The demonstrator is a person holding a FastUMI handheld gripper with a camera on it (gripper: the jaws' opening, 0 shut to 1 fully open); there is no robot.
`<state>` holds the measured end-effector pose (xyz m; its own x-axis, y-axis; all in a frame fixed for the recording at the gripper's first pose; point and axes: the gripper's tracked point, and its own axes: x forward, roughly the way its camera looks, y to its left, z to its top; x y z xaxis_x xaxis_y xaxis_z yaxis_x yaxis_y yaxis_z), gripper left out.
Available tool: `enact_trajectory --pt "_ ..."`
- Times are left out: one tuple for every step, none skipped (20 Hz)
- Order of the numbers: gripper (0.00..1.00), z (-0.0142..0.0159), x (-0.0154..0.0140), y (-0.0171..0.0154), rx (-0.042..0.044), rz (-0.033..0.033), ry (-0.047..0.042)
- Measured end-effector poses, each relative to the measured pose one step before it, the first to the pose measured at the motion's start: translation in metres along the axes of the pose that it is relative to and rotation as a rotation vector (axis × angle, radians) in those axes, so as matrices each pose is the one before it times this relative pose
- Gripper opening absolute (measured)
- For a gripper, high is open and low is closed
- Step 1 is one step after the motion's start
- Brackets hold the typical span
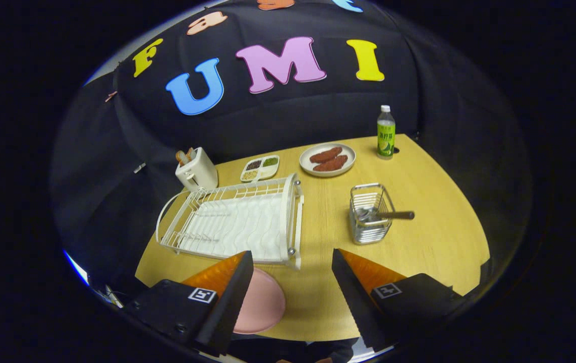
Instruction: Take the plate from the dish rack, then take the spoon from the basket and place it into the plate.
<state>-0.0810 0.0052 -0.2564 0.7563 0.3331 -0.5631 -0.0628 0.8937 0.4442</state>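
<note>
- So the gripper (292, 264) is wide open with nothing in it, both fingers hanging over the near edge of the wooden table (419, 176).
- The pink plate (260, 302) is already out and lying flat on the table, partly tucked behind the left finger, just in front of the dish rack's near corner. Looks to me like the plate half is done.
- The dish rack (232, 219) sits just past the fingers, white wire, nothing in it.
- Ahead and to the right is the little wire basket (370, 214) with the spoon (386, 215) in it, bowl end down inside, dark handle poking out over the right rim, almost level.
- So the spoon is next, I'd say. Go for the bit of handle sticking out past the rim, fingers either side of it across its length, and lift up and out so the bowl doesn't snag the wires or drag the basket along.
- Further back: a toaster (196, 170), a divided tray (261, 168), a plate of food (327, 159) and a green bottle (386, 132). None are in the way.
</note>
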Motion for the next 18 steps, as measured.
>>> enact_trajectory --pt "0.97 0.01502 0.00046 -0.01319 -0.01433 -0.01006 -0.02698" --pt "0.96 0.01365 0.00402 -0.01621 -0.01436 -0.01617 -0.02077" --pt "0.97 0.00984 0.00622 -0.01746 -0.01595 -0.02084 -0.01318" --pt "0.96 0.00521 0.0064 -0.0189 -0.01698 -0.02328 -0.00215" --pt "0.97 0.00075 0.00851 -0.01677 -0.01546 -0.01952 0.006" --pt "0.96 -0.00317 0.00894 -0.01661 -0.01585 -0.01755 0.01876" --pt "0.95 -0.00539 0.00884 -0.01409 -0.01624 -0.01398 0.0216" --pt "0.93 -0.00675 0.0101 -0.01273 -0.0201 -0.0126 0.0229" --pt "0.89 -0.00953 0.00952 -0.01077 -0.02164 -0.01125 0.02546" --pt "0.78 -0.00849 0.00563 -0.0071 -0.02164 0.0012 0.02583" --pt "0.75 -0.00785 0.00834 -0.00227 -0.01653 0.00626 0.02055" --pt "0.71 -0.00737 0.00599 -0.00282 -0.01515 0.00573 0.02053" --pt "0.69 -0.00705 0.0052 0.00016 -0.00615 0.01198 0.02382" --pt "0.65 -0.00618 0.00332 0.00217 0.0 0.01849 0.01891" --pt "0.6 0.00228 0.00753 0.00099 -0.00075 0.02156 0.00913" --pt "0.53 -0.00252 0.00255 0.00155 0.00091 0.0133 0.00597" --pt "0.49 -0.0022 0.00224 0.00295 0.00415 0.01428 0.00555" --pt "0.41 0.00037 0.00097 0.00103 0.00582 0.00469 0.00378"
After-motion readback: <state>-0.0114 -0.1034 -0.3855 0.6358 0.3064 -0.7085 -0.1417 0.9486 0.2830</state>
